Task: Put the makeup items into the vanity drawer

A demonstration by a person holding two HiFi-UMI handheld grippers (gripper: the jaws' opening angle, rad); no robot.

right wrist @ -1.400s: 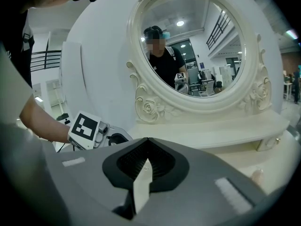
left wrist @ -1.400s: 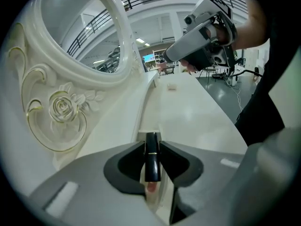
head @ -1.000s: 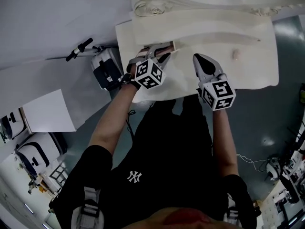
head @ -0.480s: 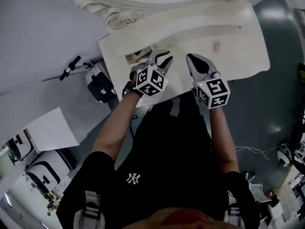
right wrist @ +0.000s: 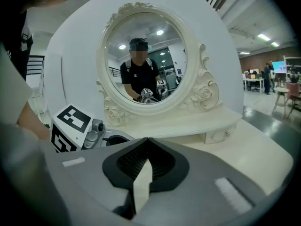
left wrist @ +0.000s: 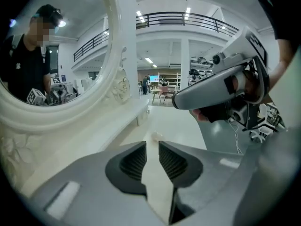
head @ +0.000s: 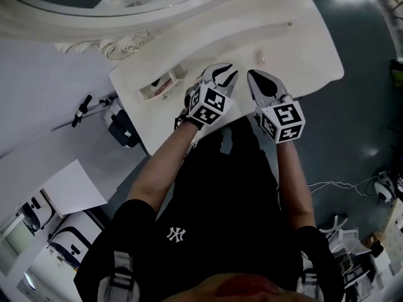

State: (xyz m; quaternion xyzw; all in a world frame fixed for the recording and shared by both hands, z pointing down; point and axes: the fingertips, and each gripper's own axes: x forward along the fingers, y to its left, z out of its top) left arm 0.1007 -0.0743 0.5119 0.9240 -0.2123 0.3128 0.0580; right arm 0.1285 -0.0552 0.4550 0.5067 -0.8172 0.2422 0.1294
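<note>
I see one makeup item (head: 260, 57) lying on the white bench (head: 315, 49). It is a small, pale, roundish lump. It is too small for me to tell which way it points or which way is its long side. It sits out in the open, just past the tips of my right gripper (head: 257, 79) and apart from them.

In the left gripper view the item (left wrist: 155, 135) shows on the bench just beyond the fingers (left wrist: 134, 161). My left gripper (left wrist: 152, 147) has its fingers a narrow way apart, and only bare bench shows between them.

My right gripper (right wrist: 148, 142) has its finger tips together, with nothing held. It points at the round mirror (right wrist: 141, 36).

The two grippers hang side by side over the front of the bench. A little drawer (head: 159, 85) stands pulled out on the left, well apart from the item.
</note>
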